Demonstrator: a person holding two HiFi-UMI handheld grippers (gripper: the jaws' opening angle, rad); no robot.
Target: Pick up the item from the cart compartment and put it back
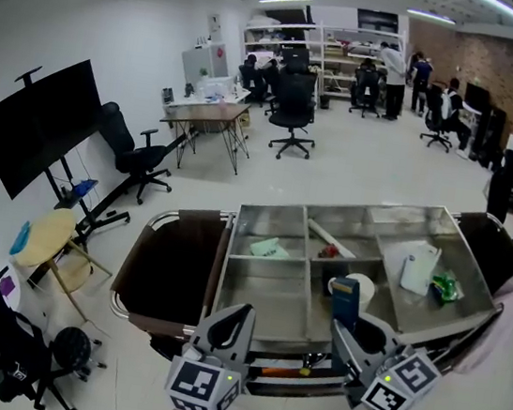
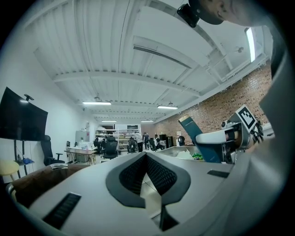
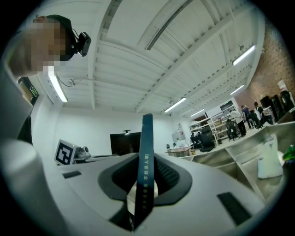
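Our right gripper (image 1: 346,326) is clamped on a thin dark blue box (image 1: 345,300), held upright just above the front middle compartment of the cart (image 1: 360,210). So the pick-up looks done, and setting it back down remains. Our left gripper (image 1: 237,318) hangs near it, jaws closed together on nothing. A white round object (image 1: 366,283) sits just behind the box. Metal dividers (image 1: 310,254) hem the drop — the front left bay (image 1: 267,296) offers open room.
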